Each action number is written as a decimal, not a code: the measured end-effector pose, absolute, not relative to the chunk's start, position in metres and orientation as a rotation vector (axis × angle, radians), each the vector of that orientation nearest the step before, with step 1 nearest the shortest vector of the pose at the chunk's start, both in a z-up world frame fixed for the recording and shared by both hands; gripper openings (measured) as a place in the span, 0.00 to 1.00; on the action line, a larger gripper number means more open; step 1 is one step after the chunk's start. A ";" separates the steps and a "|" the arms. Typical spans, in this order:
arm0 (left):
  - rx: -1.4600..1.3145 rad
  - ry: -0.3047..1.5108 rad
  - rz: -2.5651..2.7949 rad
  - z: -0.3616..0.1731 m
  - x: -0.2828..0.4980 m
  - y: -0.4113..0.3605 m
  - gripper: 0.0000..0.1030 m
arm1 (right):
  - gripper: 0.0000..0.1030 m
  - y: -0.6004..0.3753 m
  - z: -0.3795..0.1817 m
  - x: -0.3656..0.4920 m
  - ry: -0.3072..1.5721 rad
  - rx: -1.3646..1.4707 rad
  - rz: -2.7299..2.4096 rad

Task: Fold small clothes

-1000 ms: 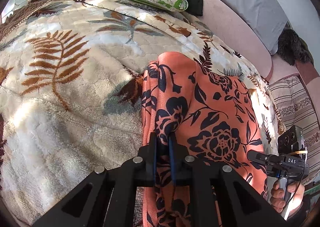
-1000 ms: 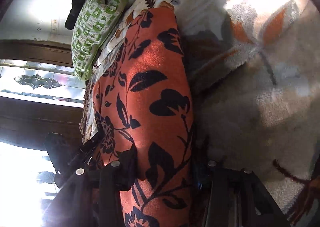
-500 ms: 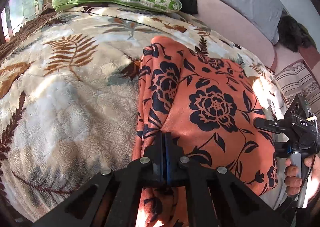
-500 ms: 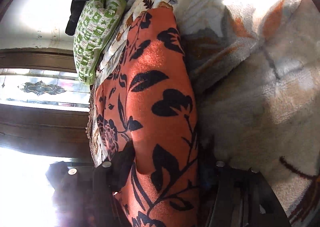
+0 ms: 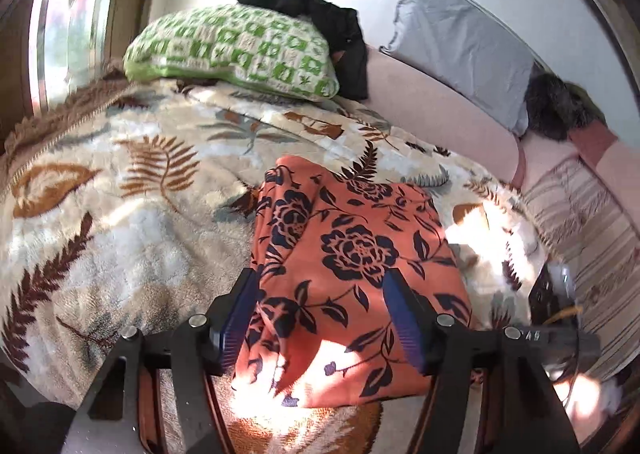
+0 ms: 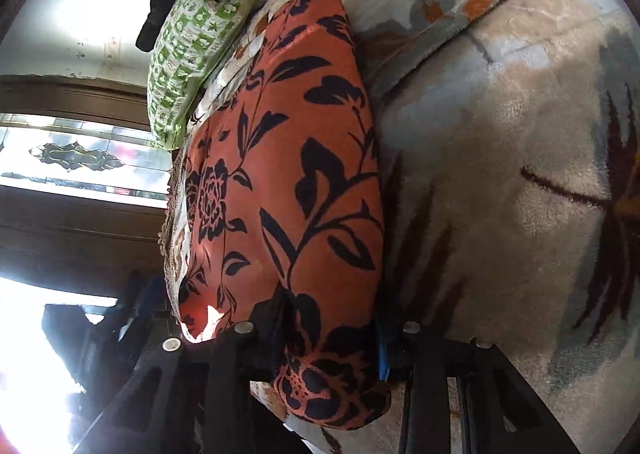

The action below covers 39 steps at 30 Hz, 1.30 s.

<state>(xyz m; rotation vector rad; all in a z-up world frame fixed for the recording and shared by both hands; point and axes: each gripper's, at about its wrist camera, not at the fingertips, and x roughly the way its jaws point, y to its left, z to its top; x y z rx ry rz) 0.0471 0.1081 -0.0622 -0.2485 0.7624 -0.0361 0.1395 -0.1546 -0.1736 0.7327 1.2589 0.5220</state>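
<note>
1. The folded orange cloth lies on the leaf-print blanket, in the lower middle of the left wrist frame.
2. The left tool has just been opening; its jaws stand apart above the cloth, not pressing it.
3. The right tool has just been closing, and its jaws clamp the cloth's near end at the bottom of the right wrist frame.
4. A green pillow sits in the upper left.
</note>
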 end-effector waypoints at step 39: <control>-0.148 1.052 -0.008 -0.138 0.187 0.117 0.79 | 0.45 -0.160 -0.151 0.224 1.195 0.656 0.535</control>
